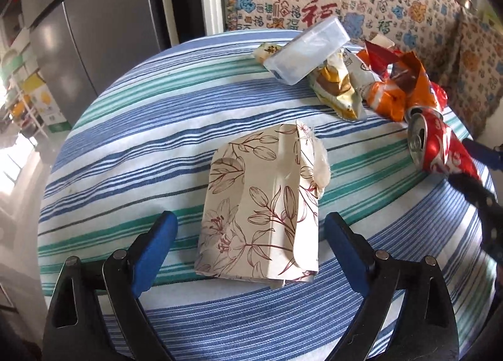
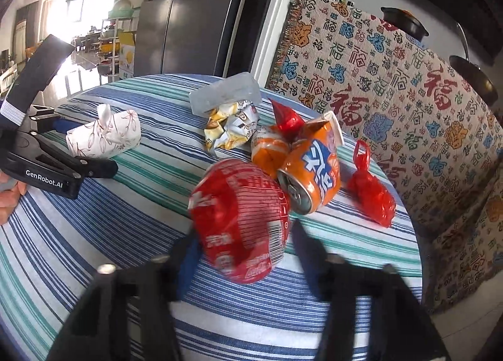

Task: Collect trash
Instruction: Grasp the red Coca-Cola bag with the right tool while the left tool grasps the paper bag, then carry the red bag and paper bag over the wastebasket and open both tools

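I observe my left gripper (image 1: 251, 235) standing wide, released, with the floral paper packet (image 1: 261, 204) lying on the striped surface (image 1: 157, 147) between its blue fingers (image 1: 154, 248) and neither pad touching it. The packet is flattened, with a scrap of white tissue at its far edge.

My right gripper (image 2: 242, 235) is clenched on the red can (image 2: 239, 219), its fingers pressing both sides; the can is crushed and appears raised off the surface, though I cannot confirm this. From the left wrist view the same can sits at the right edge, its opened top facing the camera.

Just behind the red can lies the orange can (image 2: 311, 172), on its side with its top toward me. Touching it are an orange wrapper (image 2: 268, 150) and a red wrapper (image 2: 286, 119). A crumpled yellow-and-white wrapper (image 2: 229, 128) lies next to these, with a clear plastic box (image 2: 224, 94) resting tilted upon it. A knotted red plastic bag (image 2: 372, 191) sits apart, to the right of the orange can.

Beyond the surface hangs a patterned cloth (image 2: 393, 94) covered in characters; a dark refrigerator (image 2: 188, 15) stands behind on the left. A hand (image 2: 9, 200) grips the left gripper's handle at the frame edge.
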